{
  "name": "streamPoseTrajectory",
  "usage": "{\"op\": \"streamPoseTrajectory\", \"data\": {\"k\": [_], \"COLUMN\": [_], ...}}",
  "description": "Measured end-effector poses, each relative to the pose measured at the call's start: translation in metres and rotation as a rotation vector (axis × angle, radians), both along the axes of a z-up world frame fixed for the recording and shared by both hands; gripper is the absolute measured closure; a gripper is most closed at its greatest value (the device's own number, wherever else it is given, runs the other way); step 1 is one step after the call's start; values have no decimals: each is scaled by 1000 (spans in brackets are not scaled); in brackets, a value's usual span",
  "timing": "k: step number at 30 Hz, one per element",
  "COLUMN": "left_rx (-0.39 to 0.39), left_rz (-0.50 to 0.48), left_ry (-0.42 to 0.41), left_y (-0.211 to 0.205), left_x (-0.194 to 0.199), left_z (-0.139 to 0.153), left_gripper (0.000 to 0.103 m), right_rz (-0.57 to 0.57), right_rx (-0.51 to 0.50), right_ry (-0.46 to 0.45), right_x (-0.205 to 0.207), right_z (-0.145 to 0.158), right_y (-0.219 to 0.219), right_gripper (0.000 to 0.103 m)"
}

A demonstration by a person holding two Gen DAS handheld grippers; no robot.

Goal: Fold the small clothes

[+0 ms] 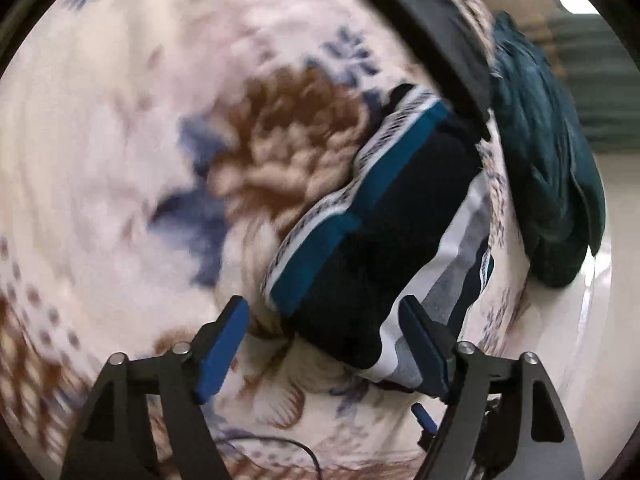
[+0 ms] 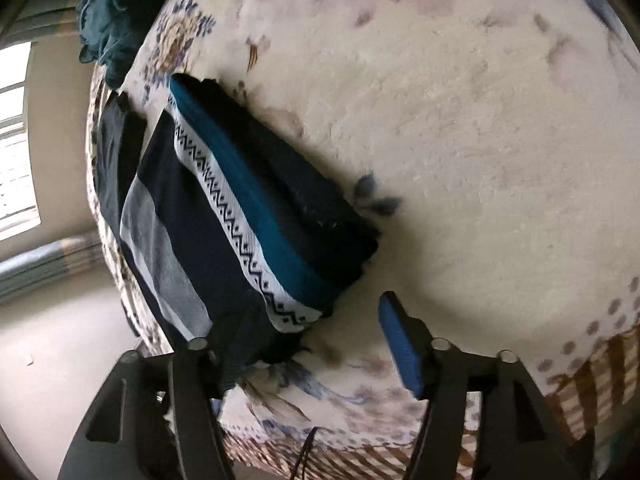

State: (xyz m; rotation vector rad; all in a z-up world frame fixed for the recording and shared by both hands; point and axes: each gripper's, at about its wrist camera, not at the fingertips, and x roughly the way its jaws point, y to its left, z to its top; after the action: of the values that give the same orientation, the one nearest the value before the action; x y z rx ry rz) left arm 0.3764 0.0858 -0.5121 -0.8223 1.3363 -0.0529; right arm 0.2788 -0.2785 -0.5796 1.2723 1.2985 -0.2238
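My left claw is released, its blue-padded fingers spread wide at the bottom of the left wrist frame, holding nothing. Between and just above them lies the folded navy garment with a teal band and white zigzag-patterned trim, running from lower centre up toward the upper right, resting on the cream plush blanket with brown and blue flowers. A grey and white striped panel of the garment sits beside my right-hand finger.

My right claw is released too, empty, at the bottom of the right wrist frame. There the same garment fills the left centre, its near corner by my left-hand finger. A crumpled dark teal cloth lies at the blanket's edge, right of frame in the left wrist view.
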Motion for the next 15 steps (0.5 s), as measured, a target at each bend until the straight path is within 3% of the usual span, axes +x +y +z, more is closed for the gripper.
{"op": "streamPoseTrajectory", "data": {"k": [1, 7, 15], "left_rx": [29, 25, -71], "left_rz": [-24, -76, -207], "left_ry": [-22, -93, -131], "left_y": [0, 2, -8], "left_x": [7, 57, 88], "left_z": [1, -27, -57], "left_gripper": [20, 20, 18], "right_rz": [0, -58, -132], "right_rx": [37, 265, 308], "right_ry": [-23, -128, -308], "right_x": [0, 18, 51], "right_z": [-5, -61, -71], "right_y": [3, 46, 81], "right_gripper": [31, 31, 29]}}
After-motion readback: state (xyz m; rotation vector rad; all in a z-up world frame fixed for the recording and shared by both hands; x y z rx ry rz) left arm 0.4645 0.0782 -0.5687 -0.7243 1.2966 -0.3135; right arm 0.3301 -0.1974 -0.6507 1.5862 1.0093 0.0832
